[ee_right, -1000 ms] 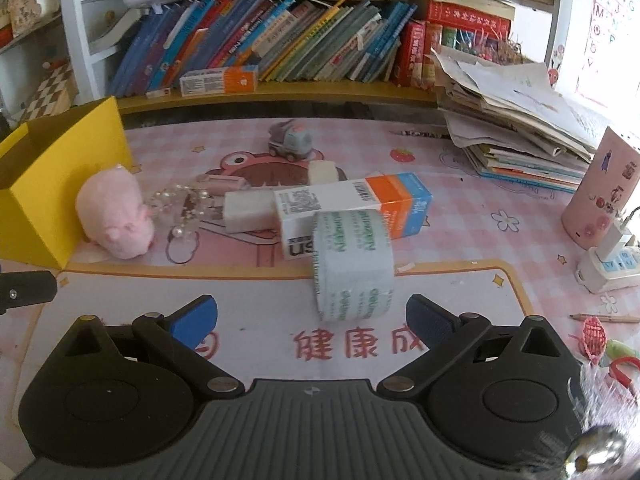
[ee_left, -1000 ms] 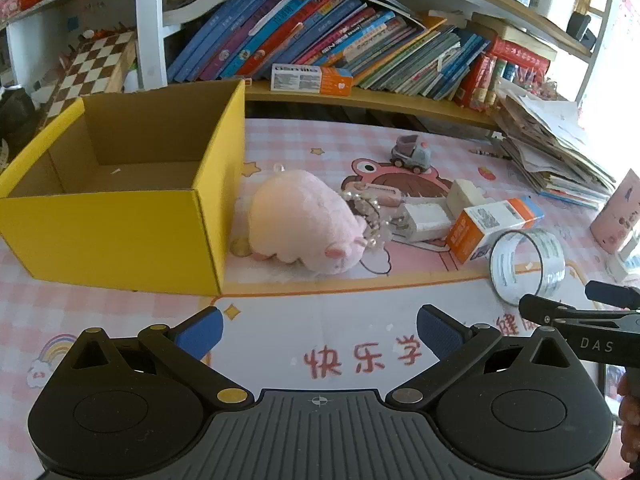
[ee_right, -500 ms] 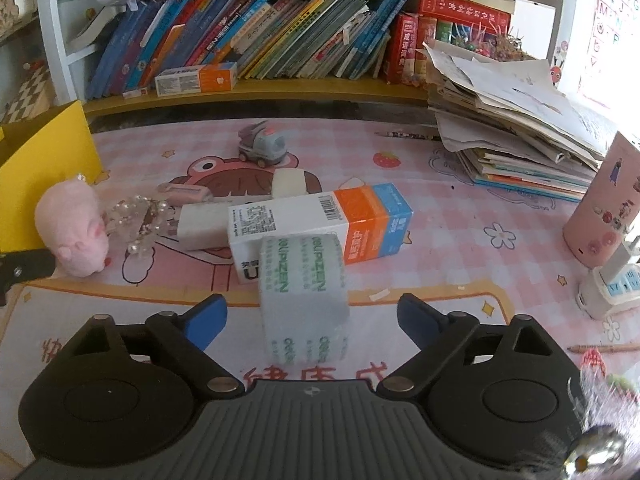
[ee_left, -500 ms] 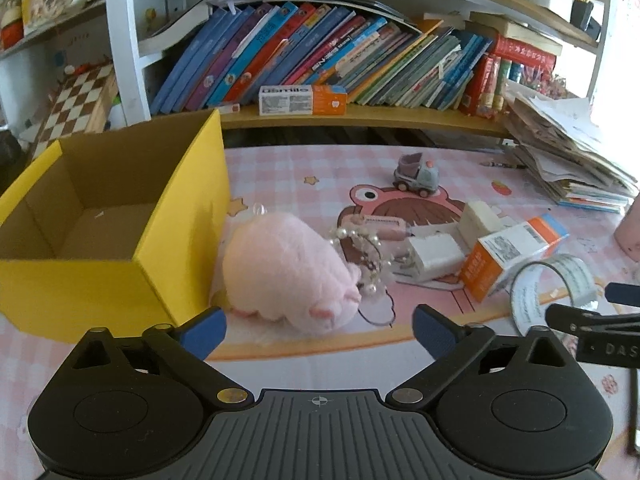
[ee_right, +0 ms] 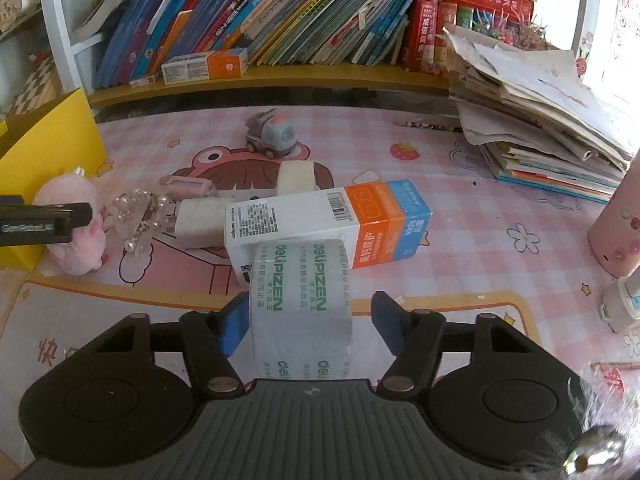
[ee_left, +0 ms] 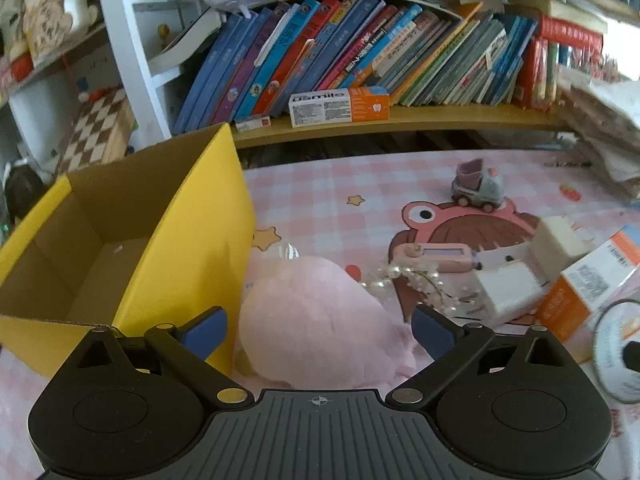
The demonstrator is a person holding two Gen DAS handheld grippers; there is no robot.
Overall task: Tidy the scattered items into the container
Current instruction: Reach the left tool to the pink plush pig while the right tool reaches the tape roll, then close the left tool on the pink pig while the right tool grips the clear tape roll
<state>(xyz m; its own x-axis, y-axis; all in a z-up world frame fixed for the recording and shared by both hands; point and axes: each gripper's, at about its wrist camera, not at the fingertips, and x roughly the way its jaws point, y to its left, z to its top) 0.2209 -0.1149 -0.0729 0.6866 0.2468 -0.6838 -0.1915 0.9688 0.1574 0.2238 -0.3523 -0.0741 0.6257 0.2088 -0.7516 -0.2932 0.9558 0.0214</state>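
A yellow cardboard box [ee_left: 192, 240] stands open at the left. Beside its right wall lies a pink plush [ee_left: 316, 320], between the wide-apart fingers of my left gripper [ee_left: 320, 332], which is open and not pressing on it. In the right wrist view a roll of clear tape [ee_right: 300, 280] stands on edge between the fingers of my right gripper [ee_right: 310, 328]. Its jaws are closing; the left pad is at the roll's side and a gap remains at the right pad. Behind the roll lies a white and orange carton [ee_right: 328, 224].
On the pink mat lie a pearl bracelet [ee_right: 138, 212], a white charger [ee_right: 200, 222], a pink case [ee_right: 186, 184], a white block [ee_right: 296, 176] and a toy car [ee_right: 270, 138]. A paper stack [ee_right: 540, 112] and pink bottle [ee_right: 616, 224] sit at the right. A bookshelf [ee_right: 280, 76] runs behind.
My left gripper has moved forward until the plush lies between its fingers. My right gripper has advanced over the tape roll and its jaws have narrowed around it.
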